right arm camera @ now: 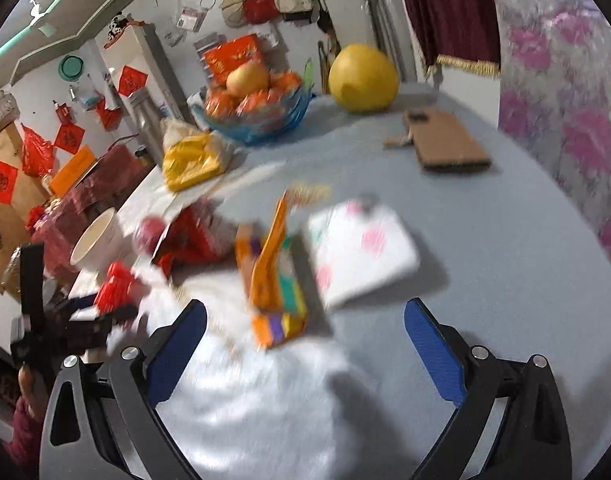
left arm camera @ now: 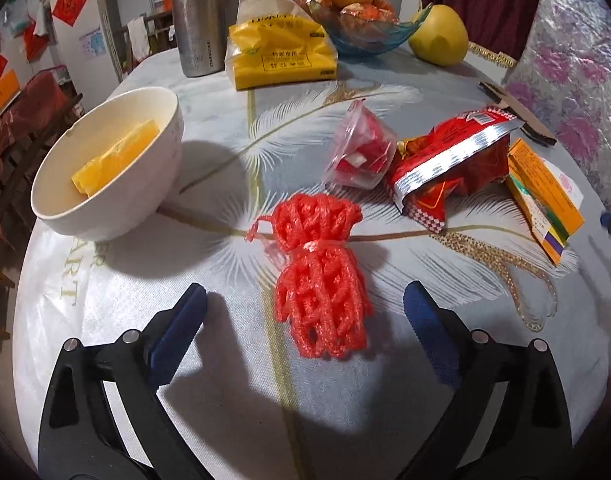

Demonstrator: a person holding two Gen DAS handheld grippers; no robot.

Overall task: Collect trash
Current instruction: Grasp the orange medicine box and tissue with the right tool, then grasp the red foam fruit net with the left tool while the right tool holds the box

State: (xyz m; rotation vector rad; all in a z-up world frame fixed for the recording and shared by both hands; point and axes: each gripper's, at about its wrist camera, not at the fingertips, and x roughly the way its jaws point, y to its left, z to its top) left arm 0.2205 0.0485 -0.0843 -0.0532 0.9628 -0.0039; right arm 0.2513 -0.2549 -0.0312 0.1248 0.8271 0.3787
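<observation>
Left wrist view: left gripper [left arm camera: 305, 320], fingers apart, straddling red foam net [left arm camera: 319, 276] at 12 o'clock, apparently lined up to grasp. Wrapper [left arm camera: 449, 160] at 1 o'clock. Right gripper [right arm camera: 305, 320], fingers apart, empty, faces orange box [right arm camera: 275, 276].

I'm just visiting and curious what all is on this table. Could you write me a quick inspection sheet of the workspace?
Surface: round table under a pale feather-print cloth.
Job's things: red foam net, clear plastic cup on its side, torn red wrapper, orange box, white bowl holding a yellow scrap.
Clutter: steel flask, yellow tissue pack, blue fruit bowl, pomelo, white packet, phone.
Grippers: left tongs open around the net's near end; right tongs open, empty.
Cables: nothing seen.
Surroundings: red decorations, hanging bags, maroon curtain, floral covering.
</observation>
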